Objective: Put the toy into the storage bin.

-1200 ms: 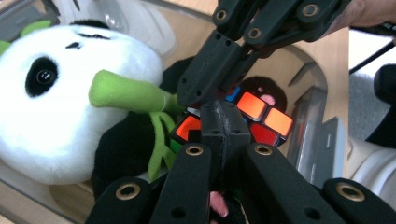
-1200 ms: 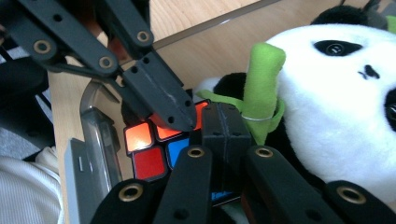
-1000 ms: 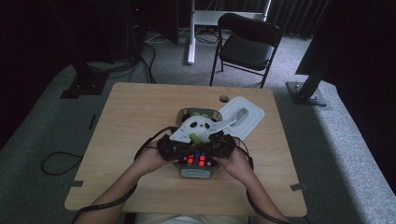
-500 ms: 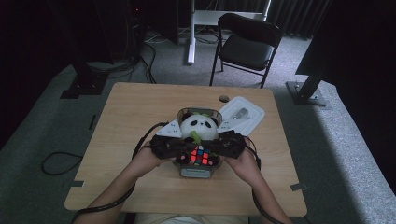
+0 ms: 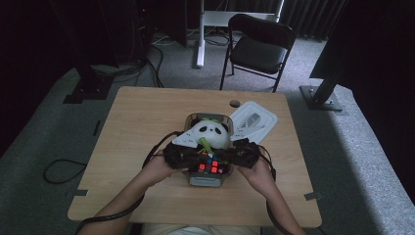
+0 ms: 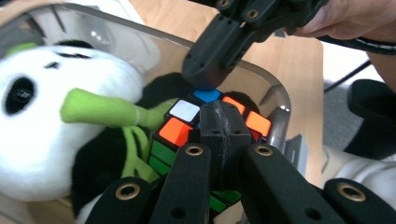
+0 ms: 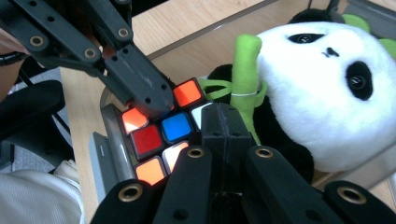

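Currently both jaws-closed tools meet over a clear plastic container (image 5: 192, 119) at the middle of the worktop (image 5: 132, 122). Left hand-held gripper (image 5: 182, 155): jaws pressed together, nothing between them, tip resting on the top face of the puzzle cube (image 5: 209, 165). Right hand-held gripper (image 5: 235, 155): likewise closed and empty, tip on the same cube face from the opposite side. In the left gripper view the two tips stand just beside each other over the cube's blue centre tile. Cube sits in the near end of the container, against its near wall. Plush panda (image 5: 211, 134) lies in the far part of the container, touching the cube, a green bamboo stalk (image 7: 245, 70) across its front. Container lid (image 5: 254, 122) lies on the worktop, far right of the container, just beside it.
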